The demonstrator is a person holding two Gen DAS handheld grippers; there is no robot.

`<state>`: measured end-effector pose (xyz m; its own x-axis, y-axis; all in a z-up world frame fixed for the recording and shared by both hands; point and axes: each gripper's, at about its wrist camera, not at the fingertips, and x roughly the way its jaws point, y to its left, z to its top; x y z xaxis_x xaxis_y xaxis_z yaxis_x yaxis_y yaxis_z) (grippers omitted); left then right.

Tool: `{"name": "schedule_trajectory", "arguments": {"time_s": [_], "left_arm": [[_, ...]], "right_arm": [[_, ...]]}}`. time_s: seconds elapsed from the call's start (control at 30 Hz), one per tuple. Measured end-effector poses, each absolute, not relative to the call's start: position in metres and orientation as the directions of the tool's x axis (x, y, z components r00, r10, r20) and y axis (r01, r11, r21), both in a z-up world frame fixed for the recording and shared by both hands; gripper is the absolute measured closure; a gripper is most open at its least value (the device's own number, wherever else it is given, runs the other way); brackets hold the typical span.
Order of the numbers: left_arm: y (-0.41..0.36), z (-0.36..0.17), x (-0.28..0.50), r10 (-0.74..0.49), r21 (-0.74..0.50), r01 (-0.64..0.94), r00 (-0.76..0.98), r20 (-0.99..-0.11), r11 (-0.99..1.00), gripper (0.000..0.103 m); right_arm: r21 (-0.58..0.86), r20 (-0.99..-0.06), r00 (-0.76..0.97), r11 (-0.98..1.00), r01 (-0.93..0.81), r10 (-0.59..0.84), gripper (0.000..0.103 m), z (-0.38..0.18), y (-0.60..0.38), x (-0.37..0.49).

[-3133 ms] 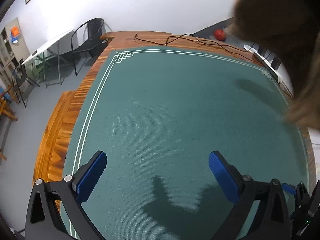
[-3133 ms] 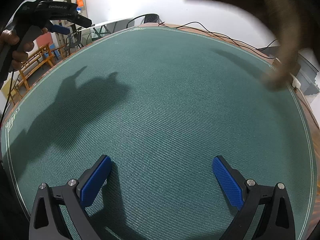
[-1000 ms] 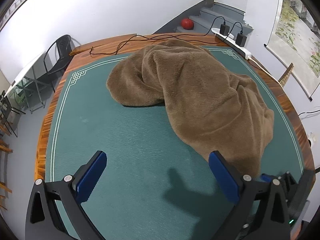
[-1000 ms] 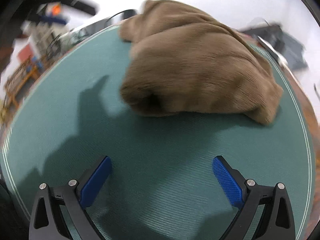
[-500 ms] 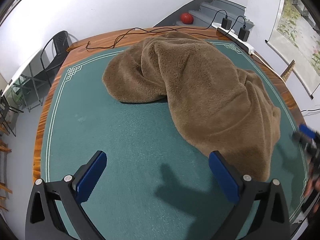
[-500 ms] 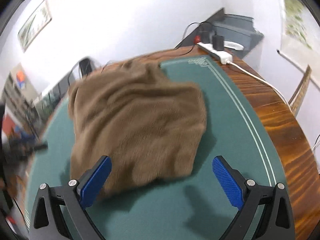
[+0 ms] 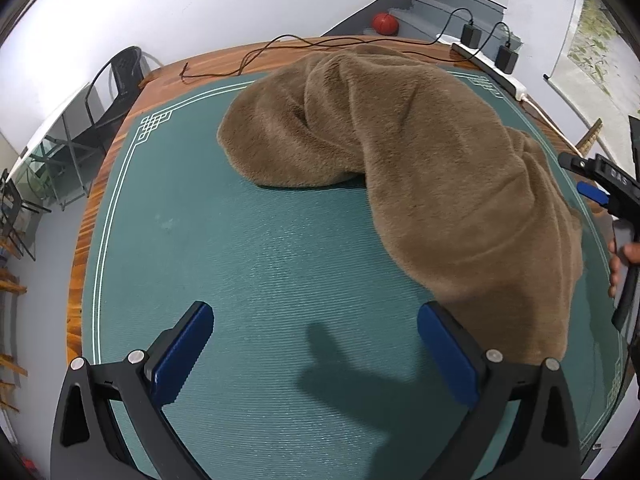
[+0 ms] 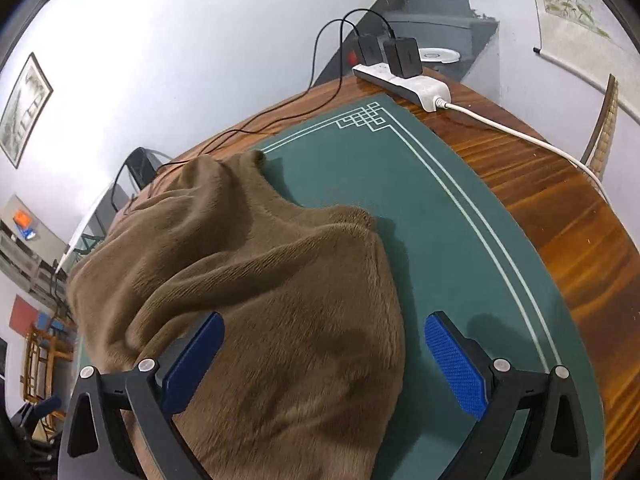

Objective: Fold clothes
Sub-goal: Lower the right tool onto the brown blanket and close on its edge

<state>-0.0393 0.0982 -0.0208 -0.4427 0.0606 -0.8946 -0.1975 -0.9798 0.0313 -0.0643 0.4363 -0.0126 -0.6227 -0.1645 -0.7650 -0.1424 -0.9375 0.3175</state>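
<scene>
Everything's relative to the mat [image 7: 248,248] on the table [image 8: 560,216]. Garment [image 7: 420,152] is heaped on the mat's far-right part, far edge spilling onto the wood. Power strip [image 8: 404,82] sits past the mat's far right corner w/ two adapters plugged in. Cable [image 7: 256,54] runs behind the mat's far edge. Chair [image 7: 120,80] stands off the far left corner.

Office-like room: green-matted wooden table [image 7: 120,136], chairs [image 7: 120,80].

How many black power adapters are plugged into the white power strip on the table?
2. Both sit side by side at the far end of the white power strip on the wooden table edge: one adapter nearer the camera, the other just behind it. None appears hidden.
</scene>
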Motion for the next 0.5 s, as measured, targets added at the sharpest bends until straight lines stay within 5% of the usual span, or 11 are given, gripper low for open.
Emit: {"name": "schedule_trajectory", "arguments": {"time_s": [0.17, 0.27, 0.33, 0.5], "left_arm": [[0.098, -0.028, -0.042, 0.054, 0.031, -0.189, -0.428, -0.902, -0.982, 0.001], [0.101, -0.030, -0.043, 0.052, 0.036, -0.195, -0.426, -0.903, -0.980, 0.001], [0.102, -0.031, -0.044, 0.047, 0.041, -0.197, -0.424, -0.904, -0.980, 0.001], [0.103, -0.034, -0.046, 0.038, 0.045, -0.189, -0.412, -0.911, -0.981, 0.001]], "right_arm": [[0.300, -0.785, -0.604, -0.937, -0.178, -0.136, 0.001, -0.028, 0.446, -0.087], [0.283, -0.797, -0.589, -0.944, -0.173, -0.131, 0.015, -0.035, 0.445, -0.095], [0.274, -0.807, -0.574, -0.948, -0.161, -0.136, 0.036, -0.040, 0.442, -0.100], [0.303, -0.802, -0.571, -0.943, -0.141, -0.172, 0.038, -0.048, 0.439, -0.104]]}}
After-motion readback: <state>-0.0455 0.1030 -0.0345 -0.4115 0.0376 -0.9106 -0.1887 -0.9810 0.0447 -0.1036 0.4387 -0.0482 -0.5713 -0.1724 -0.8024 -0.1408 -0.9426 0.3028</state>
